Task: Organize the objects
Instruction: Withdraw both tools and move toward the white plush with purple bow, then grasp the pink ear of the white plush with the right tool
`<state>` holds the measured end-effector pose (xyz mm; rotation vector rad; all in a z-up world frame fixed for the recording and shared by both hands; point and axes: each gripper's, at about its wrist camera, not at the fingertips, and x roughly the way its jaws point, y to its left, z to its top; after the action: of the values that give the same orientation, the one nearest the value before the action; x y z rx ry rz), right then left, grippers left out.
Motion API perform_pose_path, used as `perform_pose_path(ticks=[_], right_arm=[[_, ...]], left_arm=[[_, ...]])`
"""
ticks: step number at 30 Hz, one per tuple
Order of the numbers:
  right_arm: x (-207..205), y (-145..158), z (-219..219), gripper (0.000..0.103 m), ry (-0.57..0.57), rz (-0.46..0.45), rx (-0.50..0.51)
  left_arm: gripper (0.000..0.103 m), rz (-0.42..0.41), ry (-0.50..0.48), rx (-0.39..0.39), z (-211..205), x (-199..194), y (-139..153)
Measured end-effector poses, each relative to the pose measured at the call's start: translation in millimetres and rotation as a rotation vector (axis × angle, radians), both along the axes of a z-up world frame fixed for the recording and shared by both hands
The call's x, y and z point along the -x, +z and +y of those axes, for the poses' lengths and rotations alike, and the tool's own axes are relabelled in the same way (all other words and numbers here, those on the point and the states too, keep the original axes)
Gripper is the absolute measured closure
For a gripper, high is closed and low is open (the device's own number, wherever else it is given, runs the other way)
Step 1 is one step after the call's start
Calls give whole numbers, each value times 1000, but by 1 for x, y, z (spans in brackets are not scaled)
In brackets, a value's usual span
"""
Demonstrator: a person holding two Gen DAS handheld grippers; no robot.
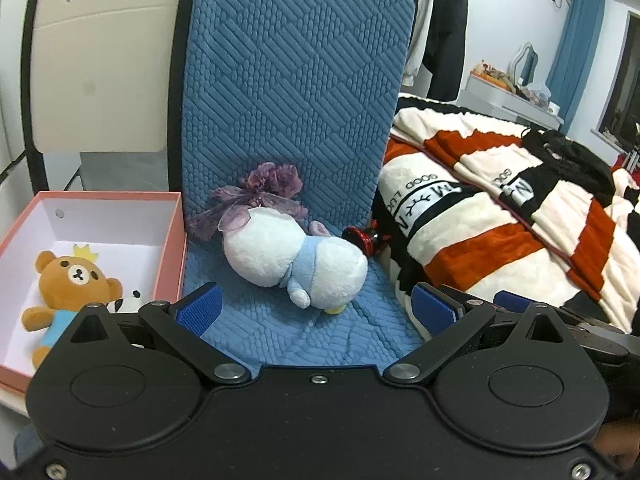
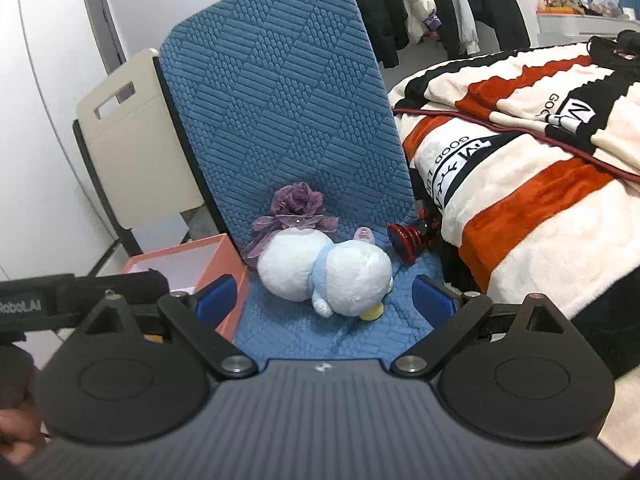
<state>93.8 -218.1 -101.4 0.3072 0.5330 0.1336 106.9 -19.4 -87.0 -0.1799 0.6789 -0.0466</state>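
A white plush toy with a light blue scarf [image 1: 294,258] lies on its side on the blue cushioned chair seat [image 1: 360,340]; it also shows in the right wrist view [image 2: 324,268]. A purple fabric flower [image 1: 266,190] [image 2: 296,208] lies behind it, and a small red ribbed object [image 1: 356,238] [image 2: 408,238] lies at the seat's right edge. A pink box [image 1: 170,240] [image 2: 228,256] left of the chair holds a brown bear plush [image 1: 66,284] and a small panda plush [image 1: 134,298]. My left gripper [image 1: 316,310] and right gripper [image 2: 326,300] are both open and empty, just in front of the white plush.
A bed with a cream, orange and black striped blanket [image 1: 500,220] [image 2: 540,184] adjoins the chair's right side. A beige chair back [image 1: 100,80] stands behind the box. Clothes hang on a rack [image 2: 420,0] behind. The left gripper's body [image 2: 60,300] is at the right view's left.
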Motion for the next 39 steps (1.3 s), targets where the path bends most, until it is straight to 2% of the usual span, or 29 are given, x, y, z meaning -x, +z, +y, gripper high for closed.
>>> perform_pose_path(ticks=[8, 10, 14, 17, 20, 25, 28, 33, 36, 39], right_arm=[[-35, -31, -10, 7, -63, -1, -35], [-46, -38, -15, 7, -96, 4, -53], [-73, -52, -21, 7, -130, 40, -98], [-92, -59, -20, 7, -123, 51, -77], [-110, -68, -19, 7, -121, 66, -62], [-135, -84, -19, 7, -138, 129, -95], [-149, -92, -18, 7, -113, 135, -156], [-183, -108, -22, 8, -98, 197, -299], [-196, -114, -18, 8, -103, 226, -295], [-210, -118, -17, 8, -104, 234, -309]], left_arm=[[2, 1, 13, 1, 8, -45, -40], [2, 3, -11, 5, 9, -62, -50], [2, 3, -28, -60, 4, -94, -69], [2, 2, -32, -91, 4, -117, -80], [2, 1, -57, -114, 6, -139, -83], [2, -41, -68, -202, 7, -167, -78], [2, -8, -71, -193, 12, -192, -80], [2, 42, -85, -148, 23, -229, -91], [3, 55, -71, -154, 28, -245, -95], [3, 60, -59, -197, 29, -261, -98]])
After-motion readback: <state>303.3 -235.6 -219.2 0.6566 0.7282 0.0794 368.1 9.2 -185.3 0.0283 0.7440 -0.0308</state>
